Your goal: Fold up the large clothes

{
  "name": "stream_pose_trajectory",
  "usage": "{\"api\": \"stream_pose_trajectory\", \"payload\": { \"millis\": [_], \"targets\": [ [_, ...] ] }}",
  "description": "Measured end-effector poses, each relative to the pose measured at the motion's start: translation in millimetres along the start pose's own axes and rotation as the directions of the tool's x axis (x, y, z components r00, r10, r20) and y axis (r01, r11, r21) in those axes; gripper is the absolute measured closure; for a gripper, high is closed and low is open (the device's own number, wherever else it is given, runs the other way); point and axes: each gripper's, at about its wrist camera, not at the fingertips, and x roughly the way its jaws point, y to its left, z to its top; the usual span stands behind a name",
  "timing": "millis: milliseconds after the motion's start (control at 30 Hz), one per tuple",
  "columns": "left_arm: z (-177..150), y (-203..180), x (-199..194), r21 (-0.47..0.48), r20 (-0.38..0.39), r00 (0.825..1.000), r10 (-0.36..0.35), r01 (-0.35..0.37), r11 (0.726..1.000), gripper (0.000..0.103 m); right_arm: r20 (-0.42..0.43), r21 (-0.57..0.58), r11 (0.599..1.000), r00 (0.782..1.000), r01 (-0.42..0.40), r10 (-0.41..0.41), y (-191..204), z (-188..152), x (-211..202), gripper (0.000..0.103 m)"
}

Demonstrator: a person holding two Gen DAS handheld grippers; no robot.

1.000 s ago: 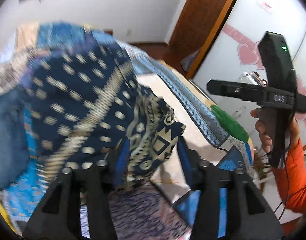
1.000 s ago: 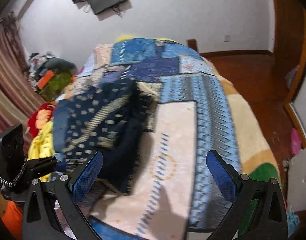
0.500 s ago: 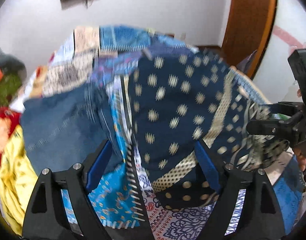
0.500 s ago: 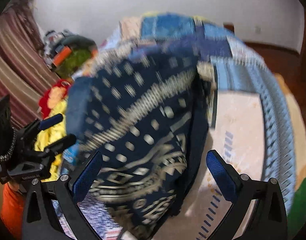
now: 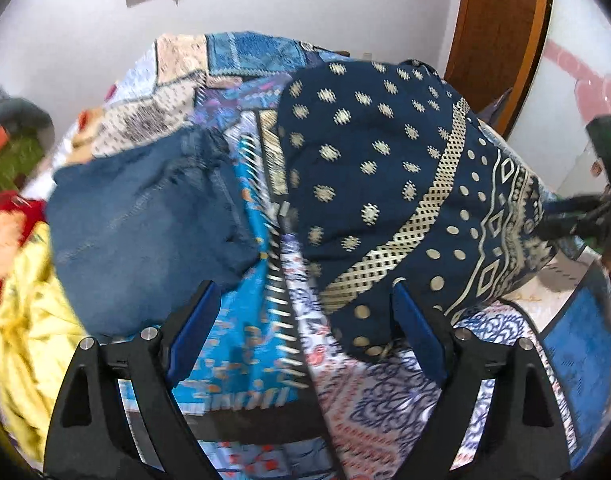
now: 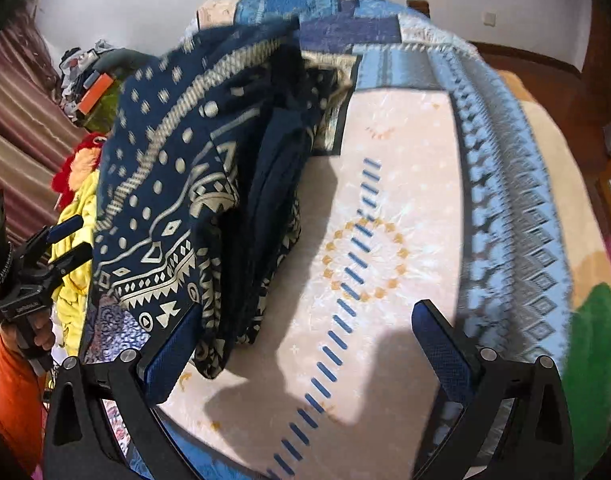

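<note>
the navy blue garment printed with cream dots, diamonds and lattice bands (image 5: 389, 184) lies in a folded heap on the patchwork bed blanket of blue, cream and pink panels (image 6: 405, 208). in the left wrist view it fills the field from twelve to three o'clock, its lower edge reaching down to the right finger of the left gripper (image 5: 305, 336). that gripper's jaws are opening and already stand wide; only blanket shows between the blue pads (image 5: 191, 328), which grip nothing.

a plain dark blue denim piece (image 5: 145, 232) lies at about nine o'clock of the navy garment, just beside it, with a strip of blanket between them. a crumpled yellow cloth (image 5: 29, 344) sits at eight o'clock near the frame edge, a red one (image 5: 5, 216) above it.

in the right wrist view the garment lies from ten to seven o'clock, its layered folds facing the camera. the right gripper (image 6: 305, 354) is spread wide and holds nothing; the garment's near corner hangs just beside, perhaps touching, its left pad, and bare cream blanket lies between the fingers. at eight o'clock a hand (image 6: 29, 332) with an orange sleeve (image 6: 13, 404) carries the other gripper.
</note>
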Motion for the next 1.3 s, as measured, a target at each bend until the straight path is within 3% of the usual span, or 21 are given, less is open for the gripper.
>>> {"api": "stream_pose_trajectory", "payload": {
  "millis": [100,267,433,567,633,767,867,967,1033,1067,1167,1300],
  "targets": [
    [10.4,6.9,-11.1,-0.017,0.024,1.000,-0.002,0.002,1.000,0.015,0.054,-0.011,1.000,0.999,0.000,0.000,3.2,9.9,-16.6,0.000],
    [41.8,16.3,-11.4,-0.049,0.063,0.998,-0.022,0.025,0.998,0.014,0.117,-0.004,0.997,0.990,-0.075,0.075,11.6,38.3,-23.7,0.000],
    [70.8,20.2,19.1,-0.100,0.040,0.990,-0.135,0.138,0.985,0.013,0.080,-0.003,0.992,0.989,-0.125,0.125,19.0,68.2,11.3,0.000],
    [83.8,23.9,61.5,-0.201,-0.016,0.968,-0.249,0.241,0.950,0.013,0.007,0.034,0.985,0.986,-0.169,0.169,14.6,85.1,50.9,0.000],
    [87.8,25.6,82.8,-0.243,-0.035,0.952,-0.304,0.287,0.926,0.013,-0.015,0.048,0.970,0.971,-0.239,0.240,7.7,94.1,68.5,0.000],
    [94.2,29.4,110.6,-0.293,-0.030,0.922,-0.385,0.360,0.886,0.006,-0.027,0.068,0.944,0.946,-0.322,0.324,-3.9,109.3,91.5,0.000],
    [97.5,29.1,125.3,-0.306,-0.025,0.905,-0.425,0.398,0.865,0.005,-0.006,0.069,0.929,0.931,-0.365,0.366,-6.4,120.6,98.2,0.000],
    [98.6,29.4,135.9,-0.345,-0.010,0.880,-0.474,0.442,0.828,0.006,0.014,0.077,0.920,0.923,-0.384,0.385,-4.4,128.8,103.0,0.000],
    [99.2,27.1,138.0,-0.359,0.008,0.868,-0.496,0.465,0.809,0.015,0.026,0.076,0.919,0.922,-0.387,0.386,0.4,129.8,103.1,0.007],
    [99.4,26.2,136.8,-0.363,0.013,0.872,-0.489,0.459,0.811,0.020,0.030,0.076,0.919,0.923,-0.386,0.385,2.7,129.4,102.2,0.016],
    [98.2,22.9,125.8,-0.329,0.025,0.883,-0.468,0.450,0.831,0.037,0.052,0.075,0.921,0.923,-0.383,0.380,11.3,126.8,94.0,0.035],
    [95.5,18.2,92.9,-0.274,0.056,0.889,-0.455,0.452,0.849,0.051,0.078,0.037,0.929,0.928,-0.369,0.365,28.1,124.8,68.0,0.060]
  ]
}}
